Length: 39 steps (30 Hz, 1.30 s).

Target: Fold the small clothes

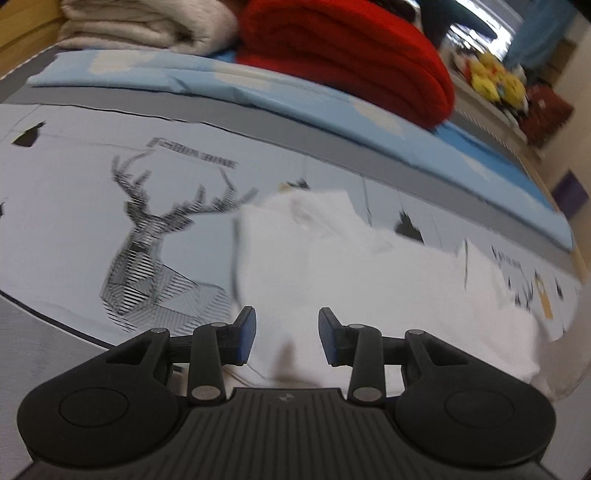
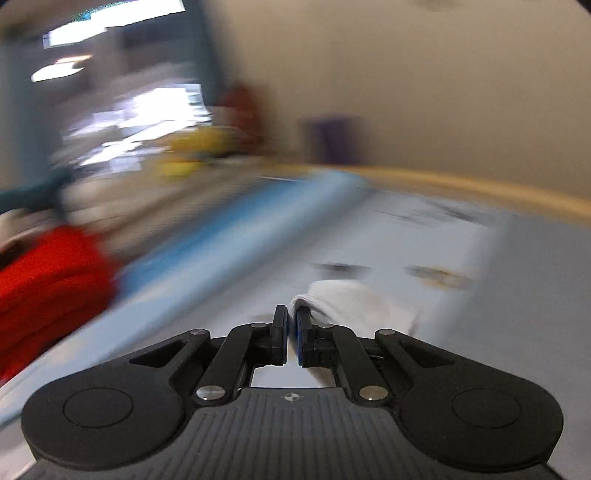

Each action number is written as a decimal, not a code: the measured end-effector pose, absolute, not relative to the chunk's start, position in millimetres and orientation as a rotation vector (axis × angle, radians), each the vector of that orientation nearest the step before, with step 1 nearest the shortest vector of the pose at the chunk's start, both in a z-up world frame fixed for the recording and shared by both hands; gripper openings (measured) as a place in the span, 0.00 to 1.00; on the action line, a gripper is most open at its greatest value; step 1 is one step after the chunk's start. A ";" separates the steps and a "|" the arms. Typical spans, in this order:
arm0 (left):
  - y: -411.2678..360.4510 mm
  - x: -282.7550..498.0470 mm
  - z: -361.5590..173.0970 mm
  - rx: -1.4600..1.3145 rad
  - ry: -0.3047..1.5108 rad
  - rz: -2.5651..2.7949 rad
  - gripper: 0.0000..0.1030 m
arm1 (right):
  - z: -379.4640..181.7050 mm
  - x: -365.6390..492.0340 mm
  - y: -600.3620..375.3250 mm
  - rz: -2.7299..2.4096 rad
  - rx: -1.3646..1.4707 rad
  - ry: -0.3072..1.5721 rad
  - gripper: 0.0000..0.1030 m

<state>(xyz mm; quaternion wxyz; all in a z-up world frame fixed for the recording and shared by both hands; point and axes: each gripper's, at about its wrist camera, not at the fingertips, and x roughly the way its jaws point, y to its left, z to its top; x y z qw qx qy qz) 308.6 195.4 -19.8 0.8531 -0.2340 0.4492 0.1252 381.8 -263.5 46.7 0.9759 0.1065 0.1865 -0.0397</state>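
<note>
L gripper (image 1: 287, 334) is being held over a white garment (image 1: 369, 280), jaws standing partly apart w/ nothing pinched between the blue pads (image 1: 248, 332); cloth is lying below the gap, not gripped. The garment is being spread across a pale grey bedsheet (image 1: 66, 229), to the right of a printed deer head (image 1: 155, 251) w/ lettering above the antlers, partly blurred. The garment's far edge is lying rumpled; the near part is running under the gripper body.

Beyond the sheet's dark grey band, a light-blue quilt (image 1: 207, 85) w/ white cloud patches is lying along the bed. A folded red blanket (image 1: 351, 55) is resting on it; a folded cream blanket (image 1: 147, 26) is sitting just beside the red one, to its left. Yellow plush toys (image 1: 495, 77) are being seen further back, blurred.

R wrist view is heavily motion-blurred. R gripper (image 2: 291, 334) is being held w/ jaws brought together; a fold of the white garment (image 2: 343, 299) is being seen at the fingertips, trailing off to the right over the sheet. Whether cloth is actually being clamped between the pads cannot be told. Red blanket (image 2: 48, 280) and blue quilt (image 2: 240, 236) are showing on the left as smears.
</note>
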 end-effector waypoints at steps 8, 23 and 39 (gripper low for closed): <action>223.2 306.0 -29.1 -0.630 0.944 0.271 0.39 | -43.2 368.5 -80.9 0.616 0.285 0.912 0.09; 194.2 334.1 -71.3 -0.835 0.933 0.083 0.35 | -92.3 395.5 -152.8 0.107 0.444 1.112 0.33; 173.1 349.5 -58.7 -0.718 0.810 0.224 0.05 | -88.6 401.2 -166.2 0.092 0.488 1.189 0.33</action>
